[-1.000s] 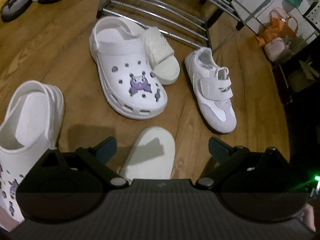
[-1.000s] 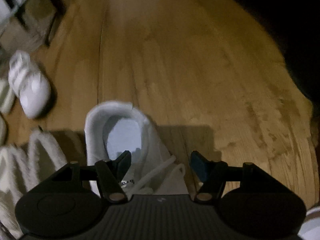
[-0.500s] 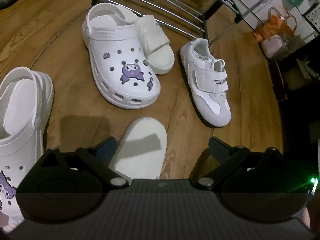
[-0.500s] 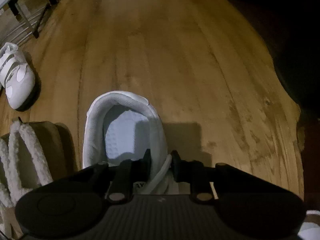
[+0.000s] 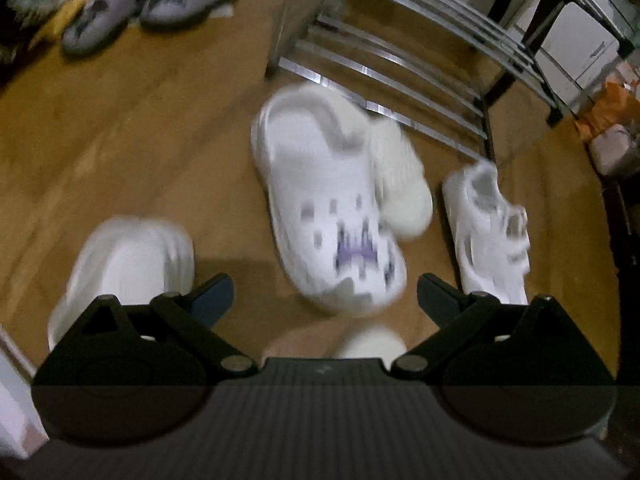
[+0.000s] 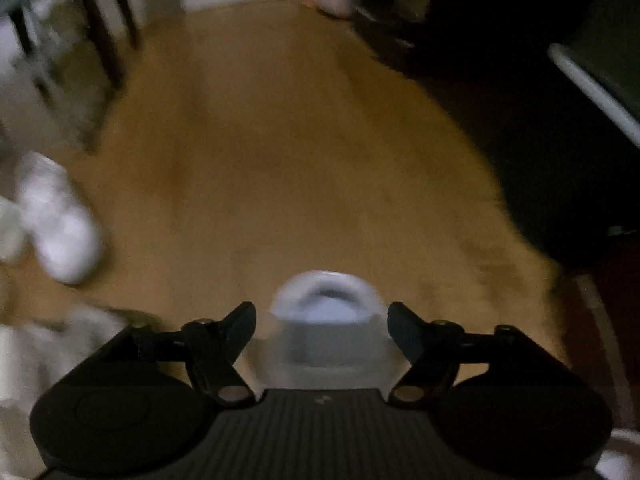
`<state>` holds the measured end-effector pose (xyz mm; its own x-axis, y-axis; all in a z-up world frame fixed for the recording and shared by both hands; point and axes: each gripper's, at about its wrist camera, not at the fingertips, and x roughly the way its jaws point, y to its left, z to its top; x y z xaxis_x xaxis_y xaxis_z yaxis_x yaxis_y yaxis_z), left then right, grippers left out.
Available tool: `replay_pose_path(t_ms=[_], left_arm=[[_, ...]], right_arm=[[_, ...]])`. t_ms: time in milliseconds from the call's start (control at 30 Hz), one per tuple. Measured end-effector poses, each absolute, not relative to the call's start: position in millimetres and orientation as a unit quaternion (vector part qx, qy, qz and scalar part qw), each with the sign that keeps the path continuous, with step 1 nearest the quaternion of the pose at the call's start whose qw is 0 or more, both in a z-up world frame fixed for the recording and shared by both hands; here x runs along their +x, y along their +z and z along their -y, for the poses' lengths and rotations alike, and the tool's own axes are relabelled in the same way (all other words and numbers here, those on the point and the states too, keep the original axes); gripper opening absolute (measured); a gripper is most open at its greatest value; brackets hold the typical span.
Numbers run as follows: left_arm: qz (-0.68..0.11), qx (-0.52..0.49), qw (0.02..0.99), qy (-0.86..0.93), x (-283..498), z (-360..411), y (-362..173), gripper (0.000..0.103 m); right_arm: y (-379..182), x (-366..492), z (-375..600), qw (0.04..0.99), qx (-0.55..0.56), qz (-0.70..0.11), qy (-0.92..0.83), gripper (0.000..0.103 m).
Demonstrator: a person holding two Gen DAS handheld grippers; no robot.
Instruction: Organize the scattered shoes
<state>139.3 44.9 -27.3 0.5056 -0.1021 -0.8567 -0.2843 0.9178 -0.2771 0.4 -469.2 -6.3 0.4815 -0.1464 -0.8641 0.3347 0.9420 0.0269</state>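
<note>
Two blurred wrist views show a wooden floor [image 5: 132,128] strewn with shoes. Left view: the left gripper [image 5: 325,294] stands wide at lower centre with nothing between its fingers. Just above it lies a white clog [image 5: 320,208] bearing a purple charm, with a white slipper [image 5: 402,184] leaning against the clog's right side. A white strap sneaker [image 5: 490,232] lies at centre right, apart from the slipper. A second white clog [image 5: 128,260] lies at lower left, partly behind the gripper's body, and the tip of another pale slipper [image 5: 370,346] shows at the gripper's lower edge. A metal shoe rack [image 5: 400,56] stands at upper centre, and a grey pair of slippers [image 5: 148,4] lies at upper left. Right view: the right gripper [image 6: 322,326] has just been opening and stands wide; a white sneaker [image 6: 326,304] lies between and below its fingers, with neither pad pressing on it. The strap sneaker [image 6: 60,224] appears again at the left edge.
</note>
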Motion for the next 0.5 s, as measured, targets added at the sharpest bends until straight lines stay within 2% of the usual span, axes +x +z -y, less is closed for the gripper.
replay_pose_path(t_ms=[233,367,433,500], left_arm=[[-0.568,-0.086,0.818,0.029,254,-37,-49,0.102],[-0.582,-0.056,0.811,-0.027,283,-23,-80,0.103],[-0.577,0.025,0.816,-0.023,283,-8,-93,0.103],[-0.559,0.078,0.824,-0.045,276,3,-99,0.093]], right_arm=[[0,16,418,0.852,0.135,-0.504,-0.046,0.074],[-5,24,404,0.849,0.119,-0.513,-0.037,0.074],[-5,27,400,0.847,0.126,-0.515,-0.039,0.074],[-4,33,396,0.846,0.138,-0.514,-0.040,0.074]])
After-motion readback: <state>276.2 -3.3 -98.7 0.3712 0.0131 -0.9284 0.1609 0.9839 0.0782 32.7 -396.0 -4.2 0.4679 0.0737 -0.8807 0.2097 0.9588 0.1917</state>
